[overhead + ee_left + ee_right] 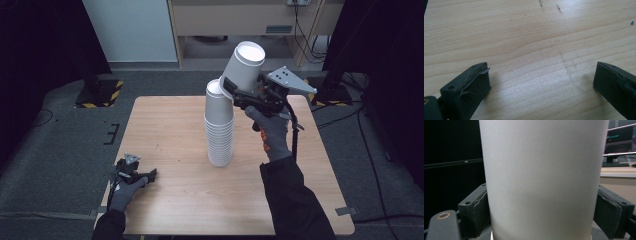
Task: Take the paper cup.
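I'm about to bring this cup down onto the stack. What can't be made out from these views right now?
- High view: the held white paper cup covers the stack's top rim, so the gap between it and the tall stack of white paper cups can't be judged.
- Right gripper view: the cup wall hides the stack and the wooden table.
- High view: the right gripper pads are too small to check their grip.
- Left gripper view: jaws wide apart over bare wood, their bases cut off by the frame edge.

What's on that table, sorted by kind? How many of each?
Stack of white paper cups, standing upright on the table: 1
Single white cup held tilted in the right tool above the stack: 1
Hand-held tools, counting the left tool resting open on the table: 2
Total: 4
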Demonstrator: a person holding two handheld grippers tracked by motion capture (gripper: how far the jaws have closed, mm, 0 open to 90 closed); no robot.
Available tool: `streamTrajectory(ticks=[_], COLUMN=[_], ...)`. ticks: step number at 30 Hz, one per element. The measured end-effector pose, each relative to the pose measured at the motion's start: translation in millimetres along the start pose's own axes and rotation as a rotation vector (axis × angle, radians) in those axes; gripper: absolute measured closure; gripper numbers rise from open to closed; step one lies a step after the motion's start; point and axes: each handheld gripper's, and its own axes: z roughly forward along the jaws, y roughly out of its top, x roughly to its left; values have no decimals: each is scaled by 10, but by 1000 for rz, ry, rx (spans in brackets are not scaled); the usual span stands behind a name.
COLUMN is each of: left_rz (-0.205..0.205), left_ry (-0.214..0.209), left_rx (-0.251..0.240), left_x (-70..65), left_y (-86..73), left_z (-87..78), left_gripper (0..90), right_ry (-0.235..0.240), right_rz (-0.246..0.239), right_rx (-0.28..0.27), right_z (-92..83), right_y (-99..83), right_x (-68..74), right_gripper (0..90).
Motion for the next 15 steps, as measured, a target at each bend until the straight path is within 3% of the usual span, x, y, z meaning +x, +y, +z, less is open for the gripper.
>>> streamTrajectory(ticks=[15], left_rz=[0], left_ry=[-1], left_rx=[-1], left_x=[1], left_y=[-1], left_z=[-1], left_gripper=[0], right_ry=[-49], right_rz=[18], right_rx=[9], right_z=[-411], right_y=[-124], right_x=[-167], right_gripper=[133])
